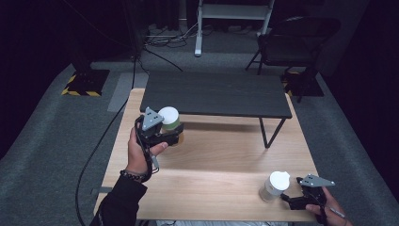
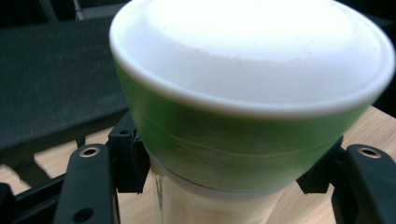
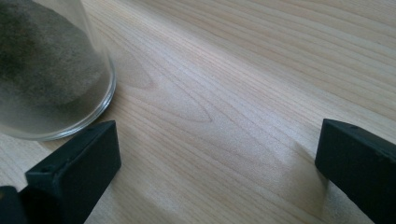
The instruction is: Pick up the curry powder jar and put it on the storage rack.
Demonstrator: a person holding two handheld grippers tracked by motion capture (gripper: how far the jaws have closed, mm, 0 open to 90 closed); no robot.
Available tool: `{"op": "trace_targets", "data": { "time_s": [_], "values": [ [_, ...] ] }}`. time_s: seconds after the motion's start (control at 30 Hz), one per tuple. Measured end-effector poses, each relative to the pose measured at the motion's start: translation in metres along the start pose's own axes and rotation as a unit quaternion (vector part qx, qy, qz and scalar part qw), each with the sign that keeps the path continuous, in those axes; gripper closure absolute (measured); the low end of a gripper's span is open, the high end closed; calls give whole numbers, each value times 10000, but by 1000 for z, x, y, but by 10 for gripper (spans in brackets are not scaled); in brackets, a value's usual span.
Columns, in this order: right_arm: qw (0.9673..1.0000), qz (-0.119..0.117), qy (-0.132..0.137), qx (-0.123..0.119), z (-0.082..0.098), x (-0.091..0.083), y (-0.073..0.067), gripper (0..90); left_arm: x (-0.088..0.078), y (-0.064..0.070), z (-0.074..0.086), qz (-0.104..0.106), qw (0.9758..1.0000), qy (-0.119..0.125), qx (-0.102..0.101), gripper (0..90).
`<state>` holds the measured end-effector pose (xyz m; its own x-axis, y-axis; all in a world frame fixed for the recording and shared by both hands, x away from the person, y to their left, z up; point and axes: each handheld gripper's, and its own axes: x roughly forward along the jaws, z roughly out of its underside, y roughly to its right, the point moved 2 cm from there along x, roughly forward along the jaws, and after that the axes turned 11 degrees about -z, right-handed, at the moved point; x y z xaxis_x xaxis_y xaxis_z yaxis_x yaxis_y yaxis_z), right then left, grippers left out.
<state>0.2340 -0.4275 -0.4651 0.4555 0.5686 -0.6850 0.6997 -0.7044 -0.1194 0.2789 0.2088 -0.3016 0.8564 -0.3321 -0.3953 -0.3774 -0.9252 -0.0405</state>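
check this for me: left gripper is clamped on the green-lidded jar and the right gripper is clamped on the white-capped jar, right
Not quite. The left gripper is clamped on the green-lidded jar, but the right gripper is open beside the white-capped jar, not clamped on it. The right gripper view shows its jaws apart over bare wooden table.

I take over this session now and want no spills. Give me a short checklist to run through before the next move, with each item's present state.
1. Left gripper shut on the green-banded jar: ok, jaws at both sides below the band.
2. White lid on that jar: ok.
3. Jar lifted off the wooden table: cannot tell.
4. Right gripper open: ok, jaws wide apart.
5. Glass jar between the right jaws: not ok, it stands beside one jaw.
6. Glass jar upright: ok.
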Motion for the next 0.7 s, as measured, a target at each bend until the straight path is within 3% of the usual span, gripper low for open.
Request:
{"op": "trace_targets", "data": {
  "time_s": [0.43, 0.7],
  "values": [
    [10000, 0, 0, 0, 0, 0, 0, 0, 4, 7, -44, 87, 9995, 203, 219, 341],
    [10000, -1, 2, 0, 0, 0, 0, 0, 16, 9, -62, 45, 9995, 232, 207, 341]
  ]
}}
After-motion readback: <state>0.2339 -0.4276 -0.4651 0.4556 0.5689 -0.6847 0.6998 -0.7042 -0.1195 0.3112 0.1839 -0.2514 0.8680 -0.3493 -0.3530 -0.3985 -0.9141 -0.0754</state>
